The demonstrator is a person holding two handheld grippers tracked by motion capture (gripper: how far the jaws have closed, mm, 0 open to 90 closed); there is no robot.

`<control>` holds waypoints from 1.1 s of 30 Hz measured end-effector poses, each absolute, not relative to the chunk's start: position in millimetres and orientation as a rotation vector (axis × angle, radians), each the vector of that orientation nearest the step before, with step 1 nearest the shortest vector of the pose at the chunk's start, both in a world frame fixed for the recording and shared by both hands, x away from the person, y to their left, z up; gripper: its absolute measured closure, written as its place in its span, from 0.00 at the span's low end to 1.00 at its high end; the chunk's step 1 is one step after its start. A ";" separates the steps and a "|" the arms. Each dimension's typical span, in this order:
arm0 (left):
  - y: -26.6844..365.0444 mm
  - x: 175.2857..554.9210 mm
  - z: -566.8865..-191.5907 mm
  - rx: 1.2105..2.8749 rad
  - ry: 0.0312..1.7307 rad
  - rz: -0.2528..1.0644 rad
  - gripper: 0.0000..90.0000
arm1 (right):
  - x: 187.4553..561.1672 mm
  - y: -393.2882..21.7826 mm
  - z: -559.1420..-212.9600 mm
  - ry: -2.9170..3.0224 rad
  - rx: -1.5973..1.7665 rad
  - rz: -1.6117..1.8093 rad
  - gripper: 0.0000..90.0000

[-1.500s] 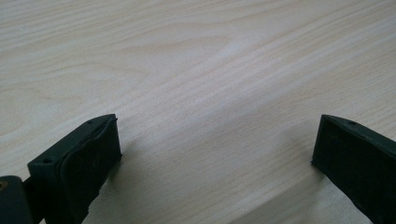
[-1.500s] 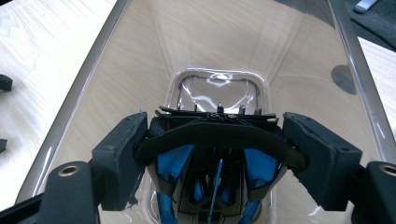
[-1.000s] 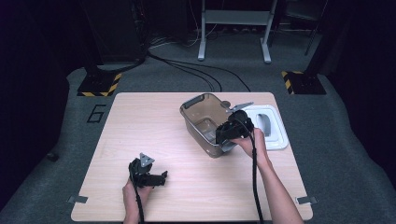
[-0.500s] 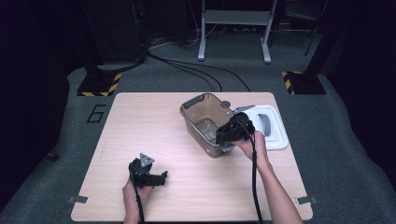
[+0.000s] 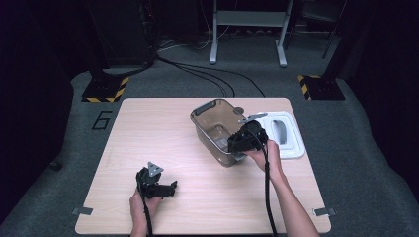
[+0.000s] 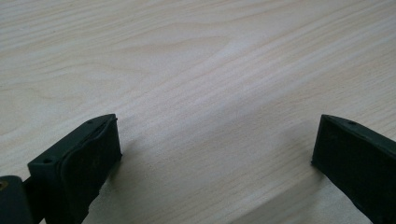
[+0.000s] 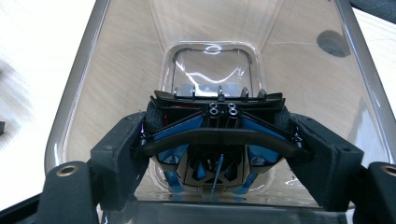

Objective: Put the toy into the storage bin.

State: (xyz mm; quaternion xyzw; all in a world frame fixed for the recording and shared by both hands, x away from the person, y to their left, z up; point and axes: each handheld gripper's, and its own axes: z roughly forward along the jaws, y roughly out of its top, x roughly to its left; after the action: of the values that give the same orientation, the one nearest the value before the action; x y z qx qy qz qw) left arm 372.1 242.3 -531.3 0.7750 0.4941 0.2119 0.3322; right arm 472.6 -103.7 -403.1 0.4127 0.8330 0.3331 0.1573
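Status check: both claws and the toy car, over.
Right claw shut on toy car, over clear bin. Left claw open, empty, on table. Nothing in the way.

Before you lies a pale wooden table [image 5: 148, 128] with a visible grain, standing on grey carpet [image 5: 59, 148]. A white lid [image 5: 291, 136] with a grey handle rests flat near the table's far right corner. On the carpet to the left of the table a dark figure 6 [image 5: 101, 120] is marked. Beyond the table, black cables [image 5: 207, 76] trail across the floor, a metal stand [image 5: 247, 29] rises at the back, and two yellow-and-black striped bases [image 5: 104, 91] sit at either side.
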 end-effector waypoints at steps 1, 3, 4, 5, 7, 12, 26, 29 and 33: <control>242.3 372.1 -531.3 2.025 1.291 0.554 0.01 | 472.6 -103.7 -403.1 2.384 1.181 0.953 0.26; 242.3 372.1 -531.3 2.025 1.291 0.554 0.01 | 471.6 -103.6 -403.1 2.382 1.193 0.952 0.26; 242.3 372.1 -531.3 2.025 1.291 0.554 0.01 | 470.6 -102.8 -403.3 2.376 1.199 0.952 0.26; 242.3 372.1 -531.3 2.025 1.291 0.554 0.01 | 470.6 -102.8 -403.3 2.376 1.199 0.952 0.26; 242.3 372.1 -531.3 2.025 1.291 0.554 0.01 | 470.7 -102.7 -403.3 2.377 1.195 0.951 0.26; 242.4 372.1 -531.3 2.025 1.291 0.553 0.01 | 472.1 -102.7 -403.3 2.377 1.183 0.952 0.26; 242.4 372.2 -531.3 2.025 1.290 0.553 0.01 | 473.2 -103.8 -404.2 2.372 1.202 0.962 0.25; 242.4 372.2 -531.3 2.025 1.290 0.553 0.01 | 473.0 -104.5 -404.3 2.381 1.211 0.957 0.23; 242.4 372.2 -531.3 2.025 1.290 0.553 0.01 | 472.7 -106.6 -405.5 2.383 1.217 0.955 0.15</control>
State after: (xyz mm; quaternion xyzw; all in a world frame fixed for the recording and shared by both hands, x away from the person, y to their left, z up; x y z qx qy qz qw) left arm 372.2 242.4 -531.3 0.7751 0.4939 0.2117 0.3324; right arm 472.7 -106.6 -405.5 0.4237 0.8292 0.3324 0.1497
